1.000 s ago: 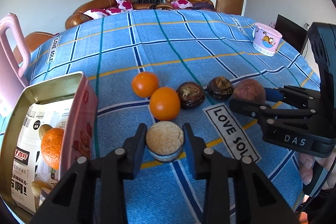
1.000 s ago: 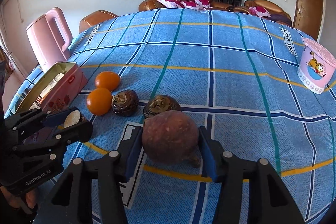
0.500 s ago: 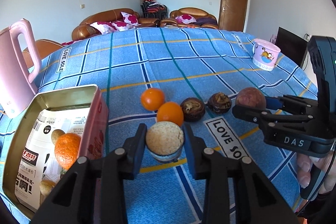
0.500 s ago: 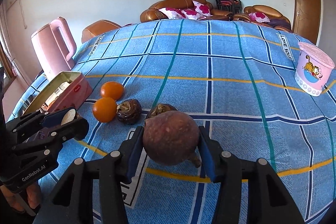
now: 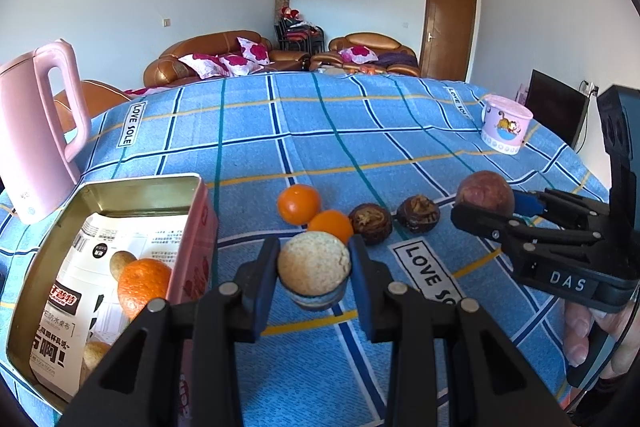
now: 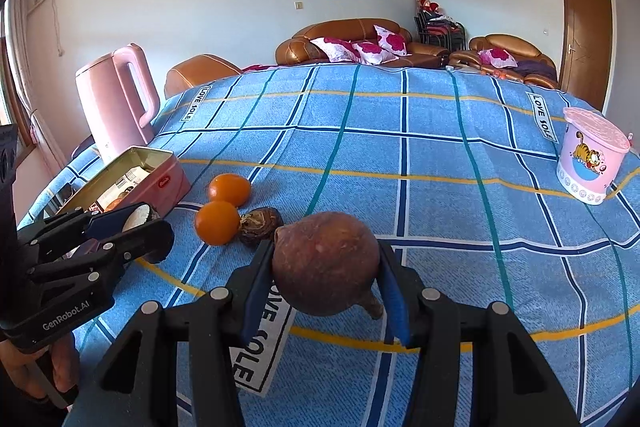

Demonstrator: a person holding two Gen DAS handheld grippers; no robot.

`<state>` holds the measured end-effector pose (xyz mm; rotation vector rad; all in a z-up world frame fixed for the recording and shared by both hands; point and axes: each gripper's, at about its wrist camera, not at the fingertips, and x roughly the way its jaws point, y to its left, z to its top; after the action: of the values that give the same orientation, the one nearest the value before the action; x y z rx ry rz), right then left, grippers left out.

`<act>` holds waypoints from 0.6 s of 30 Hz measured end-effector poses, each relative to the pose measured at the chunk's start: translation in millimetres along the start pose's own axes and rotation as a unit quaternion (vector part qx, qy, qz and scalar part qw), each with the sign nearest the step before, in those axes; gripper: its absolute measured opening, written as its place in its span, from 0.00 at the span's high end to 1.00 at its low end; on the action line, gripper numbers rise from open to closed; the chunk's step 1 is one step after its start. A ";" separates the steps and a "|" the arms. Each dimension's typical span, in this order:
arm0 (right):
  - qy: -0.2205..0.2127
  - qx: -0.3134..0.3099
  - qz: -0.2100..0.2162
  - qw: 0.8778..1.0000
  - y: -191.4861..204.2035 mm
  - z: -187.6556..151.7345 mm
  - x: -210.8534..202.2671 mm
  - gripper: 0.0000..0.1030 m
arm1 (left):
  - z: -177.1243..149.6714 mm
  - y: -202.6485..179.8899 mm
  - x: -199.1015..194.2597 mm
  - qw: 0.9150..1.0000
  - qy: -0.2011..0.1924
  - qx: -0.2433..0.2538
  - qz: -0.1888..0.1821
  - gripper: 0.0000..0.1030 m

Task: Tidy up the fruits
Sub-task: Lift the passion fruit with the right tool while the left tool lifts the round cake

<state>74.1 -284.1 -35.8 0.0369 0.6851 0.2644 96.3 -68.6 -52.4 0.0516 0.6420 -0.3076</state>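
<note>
My left gripper (image 5: 314, 269) is shut on a pale tan round fruit (image 5: 314, 263), held above the blue checked cloth beside the open pink tin (image 5: 200, 223). The tin holds an orange (image 5: 144, 285) and small tan fruits. My right gripper (image 6: 326, 277) is shut on a brown-purple round fruit (image 6: 326, 273), lifted off the cloth; it also shows in the left wrist view (image 5: 485, 193). On the cloth lie two oranges (image 5: 299, 203) (image 5: 331, 225) and two dark wrinkled fruits (image 5: 370, 223) (image 5: 419, 214).
A pink kettle (image 5: 38, 131) stands at the left behind the tin. A pink lidded cartoon cup (image 5: 505, 125) stands at the far right. Sofas and a door lie beyond the table's far edge.
Both grippers have risen and tilted up with their fruits held; the table fruits now sit lower and farther in both views, and more of the room shows.
</note>
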 end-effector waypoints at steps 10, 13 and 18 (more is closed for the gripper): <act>-0.042 -0.017 -0.006 0.999 6.9 -0.2 -15.3 0.50 | -0.6 3.5 -10.6 0.999 -0.029 -0.011 0.007 0.65; -0.052 -0.017 -0.004 0.998 6.6 -0.6 -18.7 0.50 | -0.5 3.8 -13.4 0.999 -0.038 -0.012 0.008 0.65; -0.067 -0.020 -0.004 0.998 7.4 -1.5 -24.9 0.50 | -1.0 4.2 -18.3 0.999 -0.052 -0.014 0.008 0.65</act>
<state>53.0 -283.3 -20.6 0.0136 0.5455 0.2655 83.1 -59.6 -42.5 0.0134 0.5422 -0.2834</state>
